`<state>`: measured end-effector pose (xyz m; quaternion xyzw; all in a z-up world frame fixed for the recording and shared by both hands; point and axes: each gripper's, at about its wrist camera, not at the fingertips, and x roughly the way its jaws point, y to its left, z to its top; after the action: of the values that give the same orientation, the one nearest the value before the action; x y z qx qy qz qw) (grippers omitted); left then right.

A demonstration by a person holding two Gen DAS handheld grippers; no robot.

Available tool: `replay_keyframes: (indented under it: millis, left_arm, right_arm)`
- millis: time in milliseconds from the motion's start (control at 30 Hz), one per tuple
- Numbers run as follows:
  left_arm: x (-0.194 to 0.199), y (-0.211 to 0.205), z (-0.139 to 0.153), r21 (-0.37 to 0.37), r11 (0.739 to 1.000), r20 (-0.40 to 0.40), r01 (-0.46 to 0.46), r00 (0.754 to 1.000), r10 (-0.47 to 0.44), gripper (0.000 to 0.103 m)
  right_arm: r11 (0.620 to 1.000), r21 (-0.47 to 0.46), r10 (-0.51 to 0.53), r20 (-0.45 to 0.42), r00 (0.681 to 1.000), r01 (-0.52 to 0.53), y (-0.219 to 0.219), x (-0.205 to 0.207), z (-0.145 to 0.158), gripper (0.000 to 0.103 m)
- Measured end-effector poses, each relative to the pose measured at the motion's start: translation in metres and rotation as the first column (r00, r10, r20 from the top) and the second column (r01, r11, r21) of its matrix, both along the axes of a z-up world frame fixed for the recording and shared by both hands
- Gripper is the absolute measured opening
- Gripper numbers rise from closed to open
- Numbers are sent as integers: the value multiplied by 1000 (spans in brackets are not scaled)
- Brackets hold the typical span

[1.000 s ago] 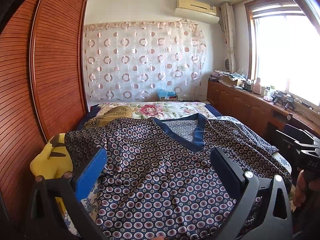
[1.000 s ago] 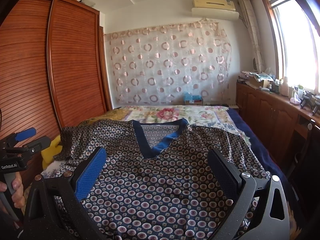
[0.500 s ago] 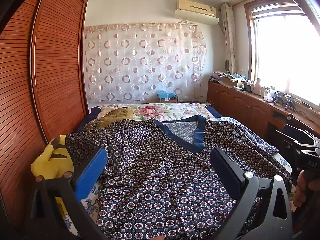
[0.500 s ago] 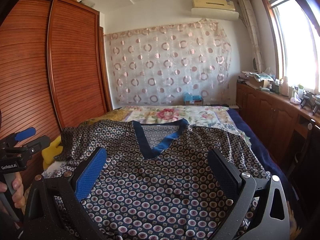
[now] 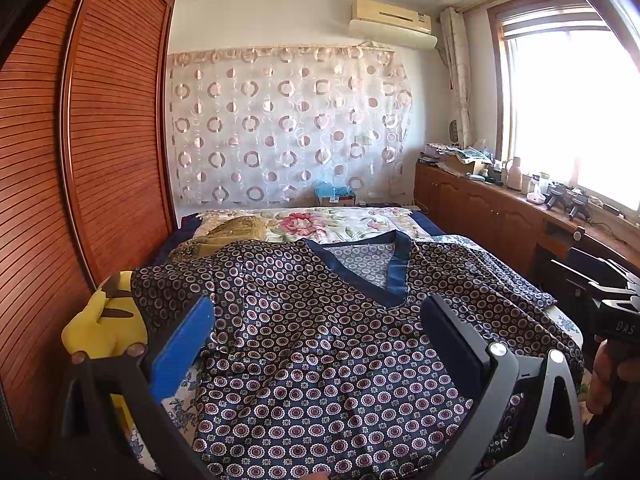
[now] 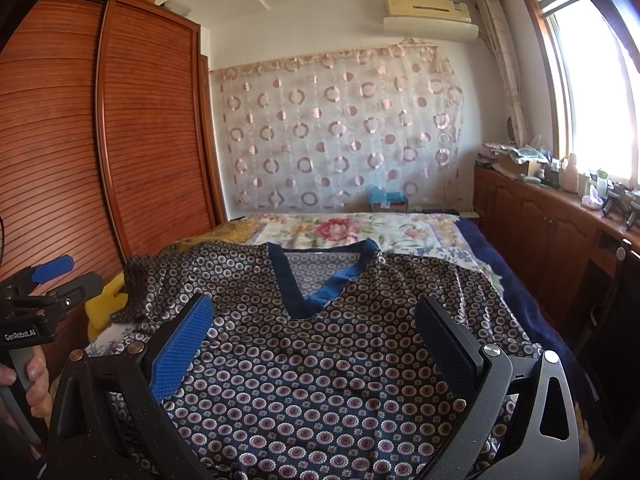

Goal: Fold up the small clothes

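Both grippers stand with fingers spread wide, holding nothing: the left gripper point(image 5: 316, 340) and the right gripper point(image 6: 314, 336) hover low in their frames over a navy, circle-patterned satin V-neck top point(image 5: 320, 344) point(image 6: 320, 352). It lies flat across the floral-quilted bed point(image 5: 320, 218), filling the centre, neckline farthest away. A yellow plush toy point(image 5: 106, 328) sits at lower left.

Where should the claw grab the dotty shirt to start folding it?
Probably the sleeve end on the left side of the patterned shirt, taken by the left claw, coming in from that side. The shirt lies spread face up on the bed, V-neck pointing away, and that sleeve sticks out with a free edge to pinch.
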<state>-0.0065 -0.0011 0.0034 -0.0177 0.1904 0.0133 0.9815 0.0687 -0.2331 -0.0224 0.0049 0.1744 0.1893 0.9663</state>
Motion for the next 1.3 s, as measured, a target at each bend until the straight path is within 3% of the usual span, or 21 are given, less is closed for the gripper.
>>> replay_keyframes:
  millis: [700, 1300]
  left_arm:
    - [3, 1, -1, 6, 1000, -15, -2, 1000, 3, 103]
    - [23, 37, -51, -30, 997, -132, -70, 989, 65, 103]
  right_arm:
    - [1000, -1, 12, -8, 1000, -12, 9, 3, 1, 103]
    - [995, -59, 66, -154, 986, -76, 33, 40, -47, 103]
